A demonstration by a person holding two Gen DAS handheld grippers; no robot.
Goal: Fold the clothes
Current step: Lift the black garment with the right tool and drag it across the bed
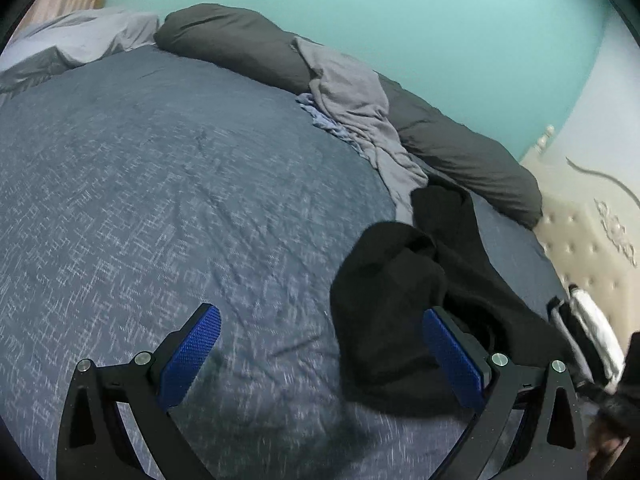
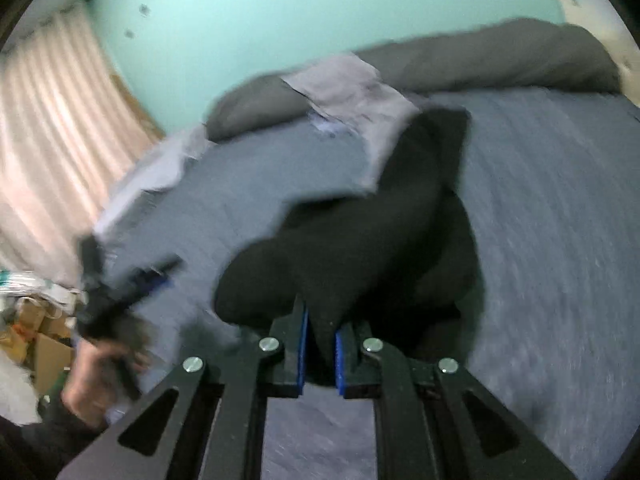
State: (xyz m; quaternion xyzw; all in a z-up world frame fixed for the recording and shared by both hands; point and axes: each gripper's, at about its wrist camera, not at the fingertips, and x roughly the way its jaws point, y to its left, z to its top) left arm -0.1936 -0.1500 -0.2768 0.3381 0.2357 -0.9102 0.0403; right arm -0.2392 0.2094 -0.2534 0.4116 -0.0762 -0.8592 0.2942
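While the right tool (image 2: 319,354) pinches the black garment (image 2: 360,240), the blue bedspread (image 1: 160,200) meets a teal wall (image 1: 360,20).

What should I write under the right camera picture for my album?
The right claw pinches a black garment above the blue bedspread.

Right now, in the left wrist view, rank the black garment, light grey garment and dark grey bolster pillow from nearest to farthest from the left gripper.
1. Black garment: against the left gripper's right finger.
2. Light grey garment: beyond it, mid-bed.
3. Dark grey bolster pillow: farthest, along the wall.
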